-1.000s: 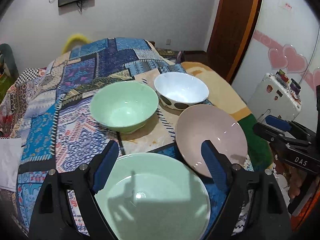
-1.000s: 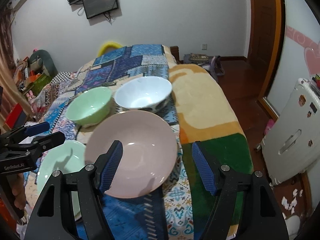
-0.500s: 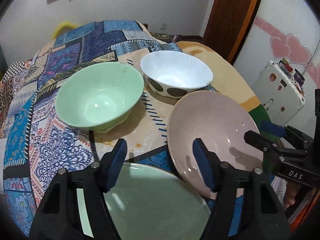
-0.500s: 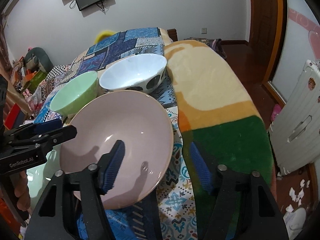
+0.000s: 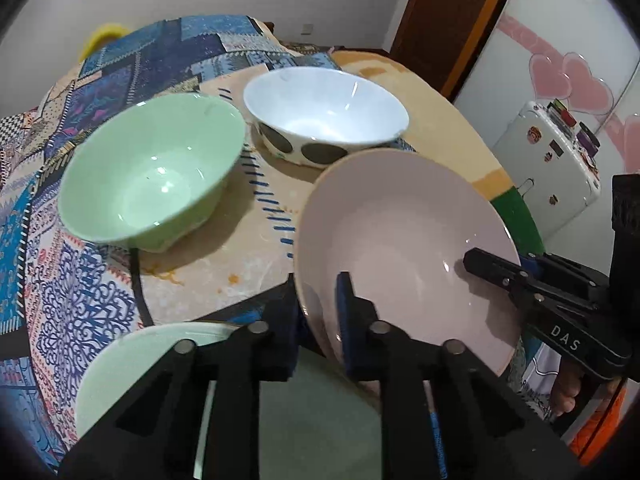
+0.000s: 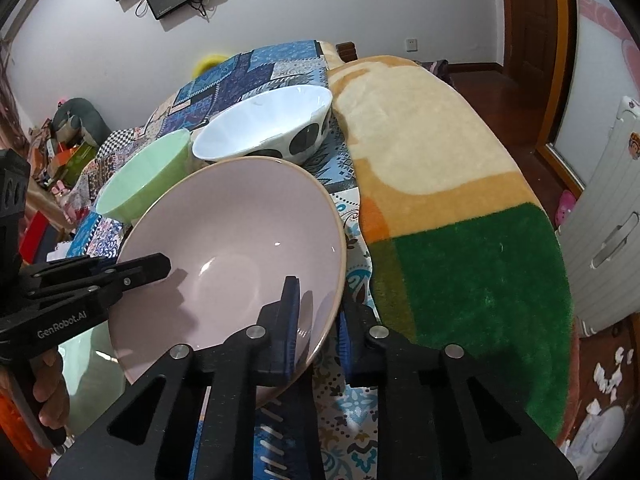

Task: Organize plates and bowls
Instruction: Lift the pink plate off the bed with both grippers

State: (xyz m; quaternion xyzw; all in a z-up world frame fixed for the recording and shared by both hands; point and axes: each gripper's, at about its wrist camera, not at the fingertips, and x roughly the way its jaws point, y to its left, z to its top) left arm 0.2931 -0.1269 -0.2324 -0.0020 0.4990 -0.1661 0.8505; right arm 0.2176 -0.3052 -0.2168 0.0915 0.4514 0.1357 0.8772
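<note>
A pink plate (image 5: 404, 252) is held by both grippers. My left gripper (image 5: 318, 320) is shut on its left rim. My right gripper (image 6: 316, 328) is shut on its right rim; the pink plate (image 6: 232, 248) looks tilted and lifted a little off the cloth. A pale green plate (image 5: 152, 364) lies on the table under my left gripper. A green bowl (image 5: 152, 172) and a white bowl with dark spots (image 5: 324, 116) stand behind. The green bowl (image 6: 140, 180) and the white bowl (image 6: 272, 124) also show in the right wrist view.
A patchwork cloth (image 5: 80, 280) covers the table's left, and a yellow and green blanket (image 6: 460, 220) covers its right. A white cabinet (image 5: 548, 168) stands to the right of the table. A wooden door (image 6: 528, 20) is at the back right.
Both grippers moved in on the pink plate and closed on its opposite rims. The plate has tilted up off the cloth.
</note>
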